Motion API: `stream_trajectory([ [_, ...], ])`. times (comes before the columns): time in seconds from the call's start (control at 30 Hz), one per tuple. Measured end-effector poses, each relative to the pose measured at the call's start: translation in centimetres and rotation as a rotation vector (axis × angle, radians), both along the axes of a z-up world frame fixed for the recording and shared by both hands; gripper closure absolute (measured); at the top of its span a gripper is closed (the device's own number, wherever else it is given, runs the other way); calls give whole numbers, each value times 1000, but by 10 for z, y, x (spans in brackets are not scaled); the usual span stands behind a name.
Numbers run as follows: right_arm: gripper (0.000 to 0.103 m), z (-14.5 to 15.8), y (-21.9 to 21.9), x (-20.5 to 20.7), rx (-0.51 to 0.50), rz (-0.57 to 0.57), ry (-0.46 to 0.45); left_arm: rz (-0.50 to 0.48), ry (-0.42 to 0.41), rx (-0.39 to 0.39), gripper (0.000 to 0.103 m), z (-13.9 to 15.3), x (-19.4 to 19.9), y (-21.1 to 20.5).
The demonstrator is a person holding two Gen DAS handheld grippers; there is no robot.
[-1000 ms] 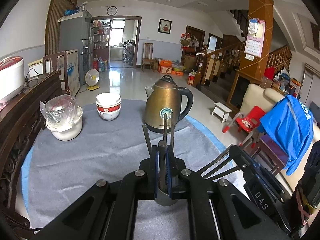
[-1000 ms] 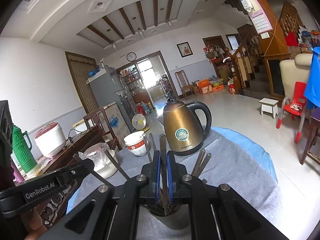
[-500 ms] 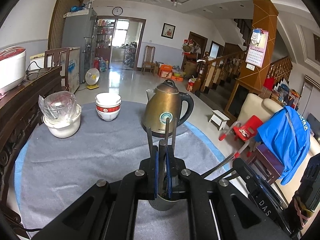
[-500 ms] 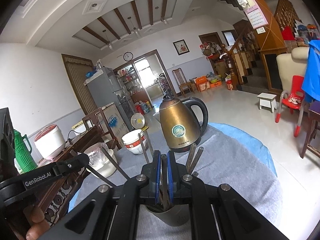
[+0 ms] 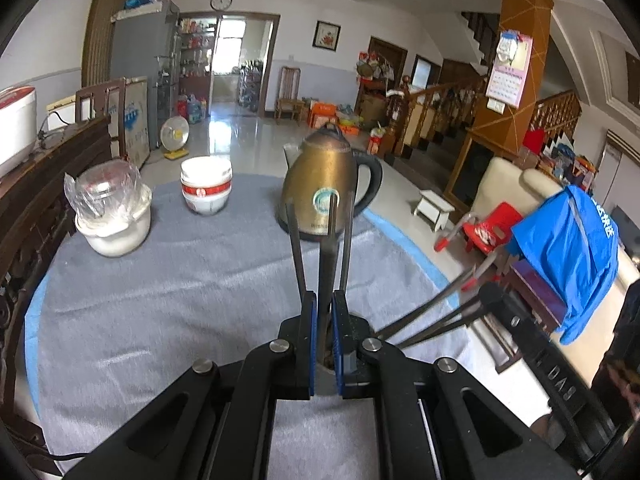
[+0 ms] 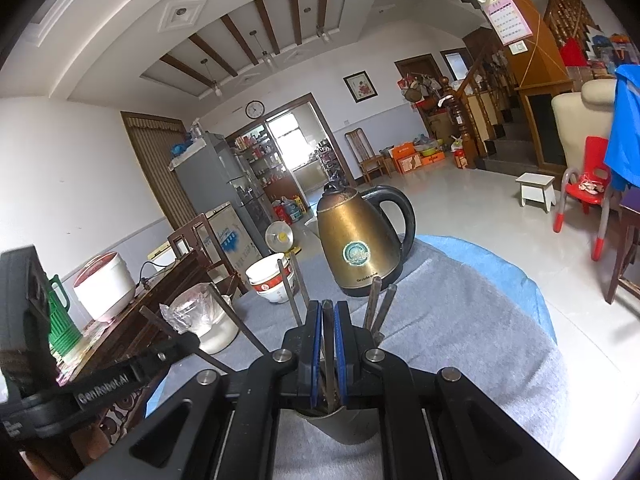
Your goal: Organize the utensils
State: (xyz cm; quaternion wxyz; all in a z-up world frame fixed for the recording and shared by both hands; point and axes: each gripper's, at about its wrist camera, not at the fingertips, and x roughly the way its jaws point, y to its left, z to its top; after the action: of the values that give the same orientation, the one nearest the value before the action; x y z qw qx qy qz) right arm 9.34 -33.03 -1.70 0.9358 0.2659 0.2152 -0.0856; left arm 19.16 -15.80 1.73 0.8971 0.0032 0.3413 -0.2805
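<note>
A grey metal cup (image 6: 340,420) on the grey tablecloth (image 5: 160,300) holds several dark chopsticks. My left gripper (image 5: 324,300) is shut on one upright chopstick (image 5: 326,264) over the cup (image 5: 351,360); two more chopsticks (image 5: 297,248) stand beside it. My right gripper (image 6: 327,308) is shut on another chopstick (image 6: 328,344) above the same cup. Loose chopsticks (image 6: 380,304) lean to its right. In the right wrist view the left gripper (image 6: 120,376) reaches in from the left; in the left wrist view the right gripper (image 5: 520,332) comes from the right.
A brass kettle (image 5: 320,196) stands behind the cup. Stacked white bowls (image 5: 206,190) and a white pot with a plastic-wrapped lid (image 5: 112,220) sit at the back left. A dark sideboard (image 6: 132,320) with a rice cooker (image 6: 104,284) borders the table's left.
Both grippers stay shut over the cup with only small shifts of view. In the right wrist view less of the held chopstick shows above the pads than a second ago.
</note>
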Motion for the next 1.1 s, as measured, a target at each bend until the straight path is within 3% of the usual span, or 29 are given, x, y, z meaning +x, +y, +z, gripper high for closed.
stream_trajectory([
  [0.1, 95, 0, -2, -5, 7, 20, 6, -11, -2, 39, 92, -5, -5, 4],
  [0.17, 95, -1, -2, -9, 8, 28, 5, -11, -1, 63, 79, -8, -9, 8],
  [0.23, 95, -2, -2, -13, 14, 42, 2, -1, 6, 86, 53, -12, -12, 13],
  [0.57, 94, -7, 13, -28, -6, 108, -2, 45, -5, 184, 41, -20, -21, 32],
  [0.8, 93, -23, 30, -30, -2, 154, 59, 99, -3, 247, 32, -27, -23, 47],
  [0.87, 88, -30, 36, -30, 2, 168, 84, 120, -10, 270, 32, -30, -23, 52],
  [1.0, 86, -44, 46, -29, 16, 190, 128, 162, -27, 337, 22, -39, -26, 58],
  [1.1, 86, -50, 51, -27, 27, 204, 156, 200, -48, 382, 20, -44, -29, 65],
])
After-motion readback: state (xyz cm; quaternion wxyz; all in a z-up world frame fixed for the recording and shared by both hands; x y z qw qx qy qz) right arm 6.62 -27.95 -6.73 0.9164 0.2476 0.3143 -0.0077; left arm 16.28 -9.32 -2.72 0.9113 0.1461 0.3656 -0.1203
